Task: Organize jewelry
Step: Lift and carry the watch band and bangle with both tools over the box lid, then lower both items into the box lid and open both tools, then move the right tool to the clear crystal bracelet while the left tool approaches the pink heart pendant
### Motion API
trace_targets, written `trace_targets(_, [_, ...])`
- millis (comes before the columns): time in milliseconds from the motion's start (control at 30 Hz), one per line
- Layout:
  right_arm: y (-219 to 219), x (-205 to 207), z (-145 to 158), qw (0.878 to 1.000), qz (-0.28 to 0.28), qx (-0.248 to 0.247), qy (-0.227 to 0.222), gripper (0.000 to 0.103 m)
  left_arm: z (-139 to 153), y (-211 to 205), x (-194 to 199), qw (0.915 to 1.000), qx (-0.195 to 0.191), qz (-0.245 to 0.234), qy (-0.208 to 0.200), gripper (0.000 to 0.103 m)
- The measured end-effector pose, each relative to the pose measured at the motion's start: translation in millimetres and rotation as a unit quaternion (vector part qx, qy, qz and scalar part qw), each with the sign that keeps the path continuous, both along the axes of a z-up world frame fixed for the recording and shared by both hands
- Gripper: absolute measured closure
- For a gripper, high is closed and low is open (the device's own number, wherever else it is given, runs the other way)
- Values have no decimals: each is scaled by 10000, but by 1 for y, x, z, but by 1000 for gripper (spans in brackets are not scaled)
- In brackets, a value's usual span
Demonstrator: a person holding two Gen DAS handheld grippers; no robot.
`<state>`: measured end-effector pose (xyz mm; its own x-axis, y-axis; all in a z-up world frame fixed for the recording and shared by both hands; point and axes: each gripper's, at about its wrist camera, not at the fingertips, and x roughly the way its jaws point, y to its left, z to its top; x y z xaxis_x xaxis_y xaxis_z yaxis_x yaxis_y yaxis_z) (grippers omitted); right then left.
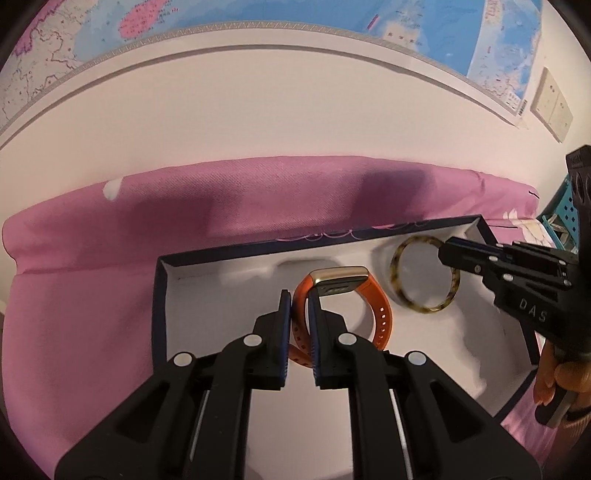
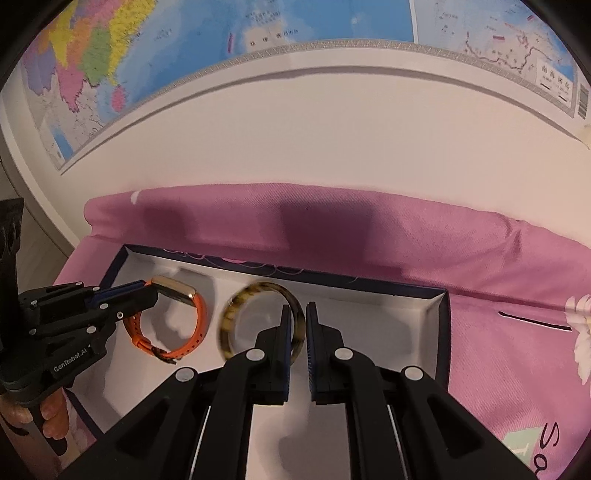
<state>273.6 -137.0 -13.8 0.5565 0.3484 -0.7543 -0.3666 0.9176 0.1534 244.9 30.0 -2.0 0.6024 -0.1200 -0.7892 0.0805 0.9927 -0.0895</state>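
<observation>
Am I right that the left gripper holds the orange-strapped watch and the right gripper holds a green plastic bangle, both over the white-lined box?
Not green: the bangle is tortoiseshell, amber mottled with dark brown, as the right wrist view shows. The rest stands: left gripper on the watch, right gripper on the bangle, over the box.

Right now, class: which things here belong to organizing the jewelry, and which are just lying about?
Job:
watch, held by left gripper
bangle, held by right gripper
box

Lying about:
pink cloth
wall map
teal basket
wall socket
</observation>
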Motion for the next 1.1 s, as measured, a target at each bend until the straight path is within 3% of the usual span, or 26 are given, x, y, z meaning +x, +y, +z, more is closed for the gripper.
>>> trace_targets(200, [7,1,1,9998,-99,-125,-81,97,-2,2,8,9998,-14,148,123,94])
trace_targets(367, [8,-10,4,9997,-59,-85,-201,87,-3,4,16,9993,-46,300,233,92])
trace_targets(433, [3,-20,9,9996,4,-1,-296,82,-2,5,13,9992,-13,342,203,70])
trace_targets(467, [0,-29,13,9993,75,58,-363,76,2,7,9,9992,4,375,110,65])
trace_targets(667, [-15,-88,30,9956,578,186,-719,61,26,7,-30,9982,292,284,-449,50])
trace_targets(800, [-22,-126,29,9930,904,200,-739,61,38,6,-66,9969,345,136,-694,46])
trace_targets(1100, [-32,-189,4,9931,990,92,-619,60,35,-3,-144,9937,426,-369,-967,40])
